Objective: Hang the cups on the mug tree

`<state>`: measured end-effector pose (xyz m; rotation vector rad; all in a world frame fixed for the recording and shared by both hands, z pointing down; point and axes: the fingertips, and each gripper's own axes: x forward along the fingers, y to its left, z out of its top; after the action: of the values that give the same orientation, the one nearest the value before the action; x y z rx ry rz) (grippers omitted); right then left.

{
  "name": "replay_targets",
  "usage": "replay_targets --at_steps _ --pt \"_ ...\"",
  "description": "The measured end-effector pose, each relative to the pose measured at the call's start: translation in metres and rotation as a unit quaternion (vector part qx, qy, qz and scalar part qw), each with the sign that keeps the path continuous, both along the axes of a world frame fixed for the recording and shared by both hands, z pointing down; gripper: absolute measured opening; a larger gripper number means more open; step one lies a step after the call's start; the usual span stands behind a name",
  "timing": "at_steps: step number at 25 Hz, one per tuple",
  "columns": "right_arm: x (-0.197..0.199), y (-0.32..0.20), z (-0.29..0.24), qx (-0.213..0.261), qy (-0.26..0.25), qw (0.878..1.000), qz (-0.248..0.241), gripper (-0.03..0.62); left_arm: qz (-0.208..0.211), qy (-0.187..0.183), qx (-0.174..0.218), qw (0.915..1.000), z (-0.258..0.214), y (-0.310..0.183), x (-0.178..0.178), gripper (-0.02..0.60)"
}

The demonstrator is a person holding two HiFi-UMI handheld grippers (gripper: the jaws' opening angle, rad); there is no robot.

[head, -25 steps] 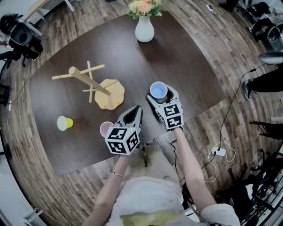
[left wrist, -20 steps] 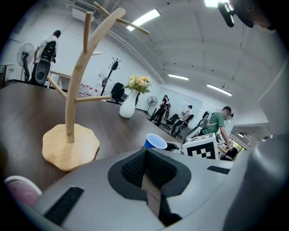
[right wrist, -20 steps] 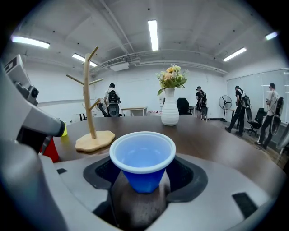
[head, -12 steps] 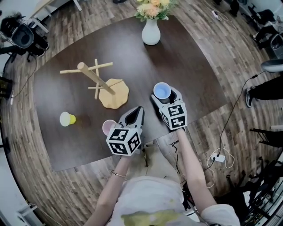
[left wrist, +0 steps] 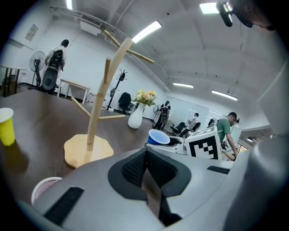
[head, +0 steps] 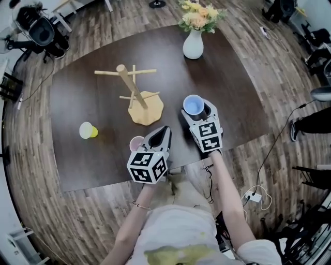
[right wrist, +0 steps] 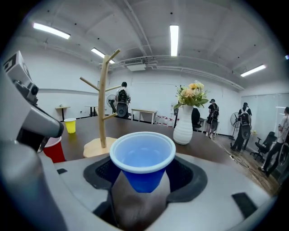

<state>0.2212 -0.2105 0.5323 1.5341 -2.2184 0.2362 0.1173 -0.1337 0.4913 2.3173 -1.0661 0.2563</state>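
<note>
Right gripper (head: 197, 107): jaws have just been closing, with the blue cup (head: 193, 104) between them. Since a second ago the head view has slid, so mug tree, vase and yellow cup all sit further right in it. The red cup shows less from under the left gripper than it did.

Right gripper now: pads pressed on the lower wall of the blue cup, jaws standing fairly wide around it. Cup upright, mouth up, nothing visible inside. It sits to the right of the tree's base and apart from it. Marker cube (head: 208, 135) faces up behind the jaws.

Left gripper (head: 164, 130): jaws drawn together to a point, nothing between the pads. It points toward the tree's base. Red cup (head: 136, 143) stands upright on the table just to its left, partly covered by the gripper body. Contact between them cannot be told.

Mug tree (head: 133, 90): pale wood, upright post with thin pegs sticking out at angles, on a flat wavy-edged base. It stands mid-table, beyond both grippers.

Yellow cup (head: 87, 130): lying on its side in the head view, alone on the table's left part, well apart from tree and grippers.

White vase (head: 193, 45) with flowers (head: 199, 13): far edge of the dark brown table (head: 93, 165), beyond the blue cup.
</note>
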Motion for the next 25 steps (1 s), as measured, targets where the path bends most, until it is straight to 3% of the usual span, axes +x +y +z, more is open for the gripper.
replay_targets --at_steps 13,25 --pt "-0.042 -0.018 -0.017 -0.010 0.089 0.995 -0.034 0.314 -0.016 0.015 0.005 0.9997 -0.018 -0.011 -0.047 0.023" --pt "-0.075 -0.038 -0.009 -0.043 0.213 0.972 -0.086 0.314 -0.033 0.011 0.013 0.9993 -0.026 -0.019 -0.081 0.023"
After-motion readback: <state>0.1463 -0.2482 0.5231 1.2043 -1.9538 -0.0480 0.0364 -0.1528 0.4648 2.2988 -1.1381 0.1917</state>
